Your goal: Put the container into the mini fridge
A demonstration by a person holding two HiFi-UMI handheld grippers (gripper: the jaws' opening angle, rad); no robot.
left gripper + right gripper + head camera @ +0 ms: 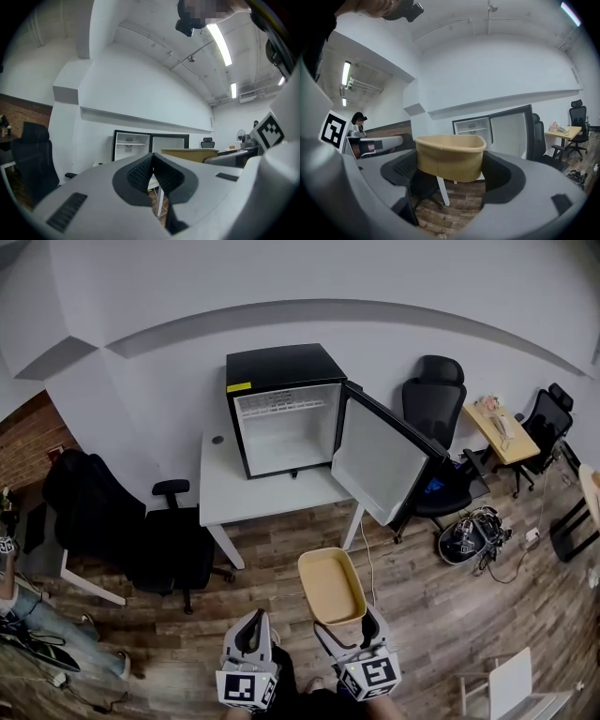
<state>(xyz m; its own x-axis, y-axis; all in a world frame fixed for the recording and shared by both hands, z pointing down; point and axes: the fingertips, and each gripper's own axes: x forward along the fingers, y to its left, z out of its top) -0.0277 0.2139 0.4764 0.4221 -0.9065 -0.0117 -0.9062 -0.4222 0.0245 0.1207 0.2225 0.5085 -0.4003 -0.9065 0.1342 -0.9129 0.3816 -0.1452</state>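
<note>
A tan, empty rectangular container (331, 586) (450, 155) is held above the floor, my right gripper (345, 629) (449, 166) shut on its near end. The black mini fridge (284, 407) (493, 129) (132, 145) stands on a white table (253, 491) ahead, its door (384, 462) swung open to the right and its white inside empty. My left gripper (251, 634) (152, 174) hangs beside the right one, shut with nothing between its pads. The container's rim (190, 153) shows at the right in the left gripper view.
Black office chairs stand left (108, 521) and right (435, 418) of the table. A bundle of cables (472, 533) lies on the wooden floor at right, near a small wooden desk (502, 432). A person (23, 615) stands at the far left. A white chair (511, 685) is at bottom right.
</note>
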